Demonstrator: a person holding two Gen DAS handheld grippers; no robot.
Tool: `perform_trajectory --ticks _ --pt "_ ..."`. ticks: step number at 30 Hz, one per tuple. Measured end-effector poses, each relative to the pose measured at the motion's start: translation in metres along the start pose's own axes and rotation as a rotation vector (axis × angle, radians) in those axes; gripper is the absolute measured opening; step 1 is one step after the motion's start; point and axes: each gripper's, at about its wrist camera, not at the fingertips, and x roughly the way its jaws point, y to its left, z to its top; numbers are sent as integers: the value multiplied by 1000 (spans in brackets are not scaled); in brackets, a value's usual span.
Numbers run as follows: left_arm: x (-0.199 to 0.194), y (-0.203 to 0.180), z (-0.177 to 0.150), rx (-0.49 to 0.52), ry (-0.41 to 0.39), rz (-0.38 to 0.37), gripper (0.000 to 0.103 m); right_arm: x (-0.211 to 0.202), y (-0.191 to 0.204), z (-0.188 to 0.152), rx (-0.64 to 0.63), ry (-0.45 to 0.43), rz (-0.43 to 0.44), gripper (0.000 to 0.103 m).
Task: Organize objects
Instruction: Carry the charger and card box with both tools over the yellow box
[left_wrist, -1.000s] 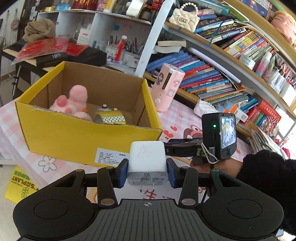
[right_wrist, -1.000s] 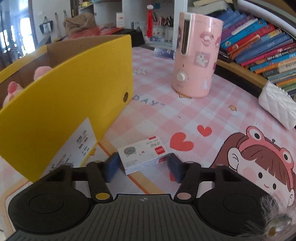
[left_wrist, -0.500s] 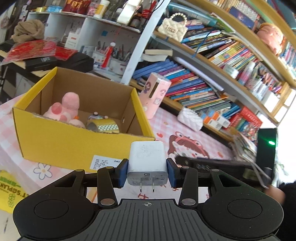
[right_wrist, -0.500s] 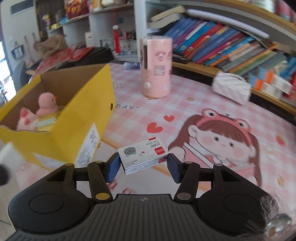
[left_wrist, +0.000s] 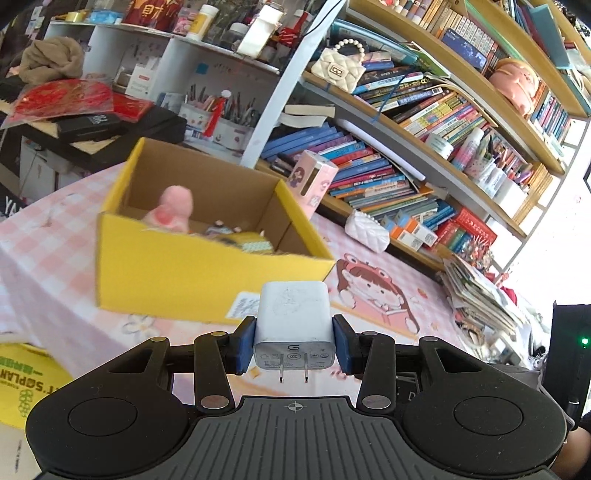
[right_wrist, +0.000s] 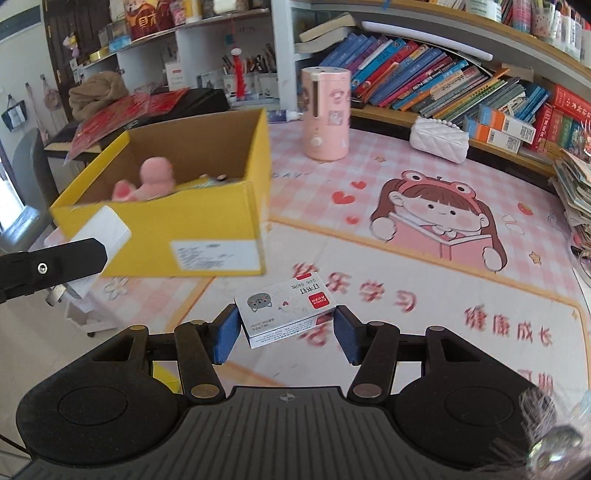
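Observation:
My left gripper (left_wrist: 293, 343) is shut on a white plug charger (left_wrist: 293, 325), prongs toward the camera, held above the table in front of the yellow cardboard box (left_wrist: 177, 273). My right gripper (right_wrist: 284, 326) is shut on a small white staples box (right_wrist: 286, 308) with a cat picture, held above the table to the right of the yellow box (right_wrist: 207, 221). The box holds a pink plush toy (right_wrist: 155, 177) and a roll of patterned tape (left_wrist: 251, 245). The left gripper's finger and charger (right_wrist: 88, 236) show at the left of the right wrist view.
A pink cylindrical appliance (right_wrist: 325, 114) and a white quilted purse (right_wrist: 439, 138) stand on the pink checked tablecloth (right_wrist: 424, 295) behind the box. Bookshelves (left_wrist: 424, 155) run along the back. A stack of magazines (right_wrist: 576, 192) lies at the right edge.
Both grippers have lifted up and back from the table with their objects still held. The box now looks smaller and farther away in both views.

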Motion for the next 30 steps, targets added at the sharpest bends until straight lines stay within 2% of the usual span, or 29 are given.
perform_trajectory --ticks 17,24,30 --pt "-70 45 -16 18 -8 2 41 -32 83 -47 17 -6 7 53" --pt "-87 51 -15 14 -41 5 41 -41 102 -48 -6 -17 14 53" --pt "-88 49 -7 9 -76 -8 41 -45 107 -40 -40 -38 19 53"
